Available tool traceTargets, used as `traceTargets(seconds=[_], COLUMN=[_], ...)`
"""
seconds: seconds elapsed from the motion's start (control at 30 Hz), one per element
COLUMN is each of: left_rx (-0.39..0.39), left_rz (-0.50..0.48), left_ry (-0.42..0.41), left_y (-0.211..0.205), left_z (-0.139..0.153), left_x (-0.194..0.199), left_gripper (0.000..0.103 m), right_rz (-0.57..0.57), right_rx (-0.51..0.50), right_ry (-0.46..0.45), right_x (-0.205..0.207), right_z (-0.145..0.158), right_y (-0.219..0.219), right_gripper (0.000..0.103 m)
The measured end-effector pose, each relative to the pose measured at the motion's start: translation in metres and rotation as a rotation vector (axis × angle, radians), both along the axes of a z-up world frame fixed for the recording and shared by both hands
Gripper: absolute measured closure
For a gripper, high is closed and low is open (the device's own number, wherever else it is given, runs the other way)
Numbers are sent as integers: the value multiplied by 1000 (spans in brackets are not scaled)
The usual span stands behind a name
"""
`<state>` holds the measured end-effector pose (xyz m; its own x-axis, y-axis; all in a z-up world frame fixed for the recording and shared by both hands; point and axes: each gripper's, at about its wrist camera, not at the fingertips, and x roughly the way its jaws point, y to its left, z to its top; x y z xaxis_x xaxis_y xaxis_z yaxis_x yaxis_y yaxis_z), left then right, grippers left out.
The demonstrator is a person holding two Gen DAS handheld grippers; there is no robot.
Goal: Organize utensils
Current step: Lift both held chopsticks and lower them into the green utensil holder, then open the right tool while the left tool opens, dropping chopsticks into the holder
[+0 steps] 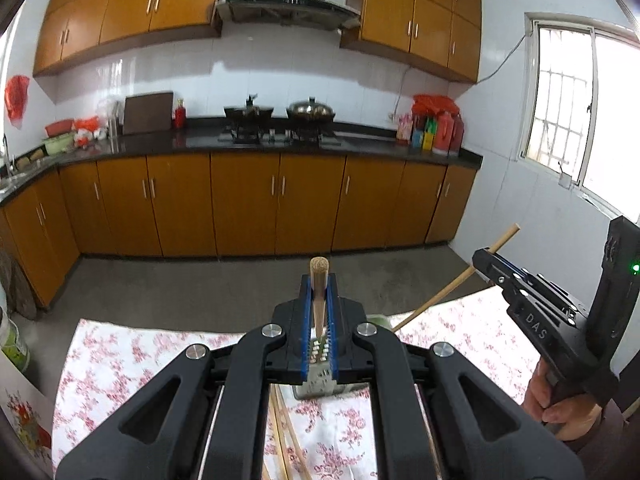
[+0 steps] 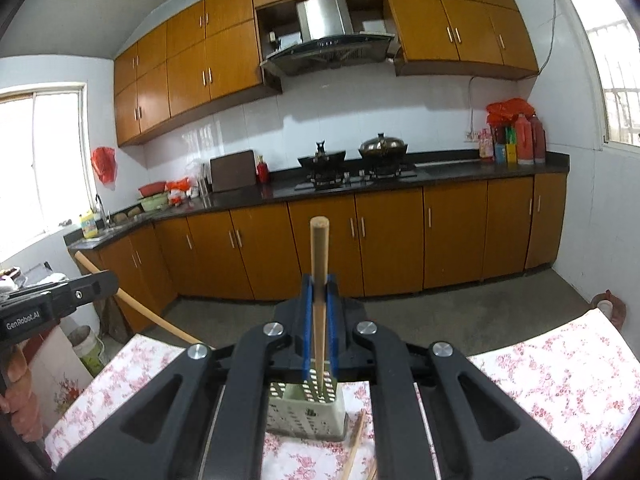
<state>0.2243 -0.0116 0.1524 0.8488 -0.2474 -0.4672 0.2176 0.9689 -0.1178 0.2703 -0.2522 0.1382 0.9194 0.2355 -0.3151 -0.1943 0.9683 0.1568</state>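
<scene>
Both grippers are clenched on a chopstick each: left gripper (image 1: 319, 280) on one chopstick (image 1: 319, 276), right gripper (image 2: 319, 292) on another (image 2: 319, 264), above the holder (image 2: 306, 412) mid-table (image 2: 560, 376). Neither is in yet; loose chopsticks (image 1: 286, 440) remain near the front edge.

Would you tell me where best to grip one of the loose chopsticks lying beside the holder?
Probably mid-shaft, from above, jaws across its width: the loose chopstick is thin and lies flat on the floral cloth beside the green holder. Both grippers already clamp chopsticks.
</scene>
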Motion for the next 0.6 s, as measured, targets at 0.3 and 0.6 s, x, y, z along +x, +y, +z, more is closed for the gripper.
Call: traceTargets(seconds=[0.3, 0.6], left_rx=[18, 8], left_rz=[2, 44], left_ry=[71, 54], left_y=[-4, 9], left_z=[-25, -15], left_x=[12, 2], left_gripper=[96, 95], right_rz=[1, -50], right_rx=[-10, 14], right_ry=[49, 20], right_x=[9, -13], right_z=[-25, -14], right_y=[5, -10], right_gripper=[95, 80])
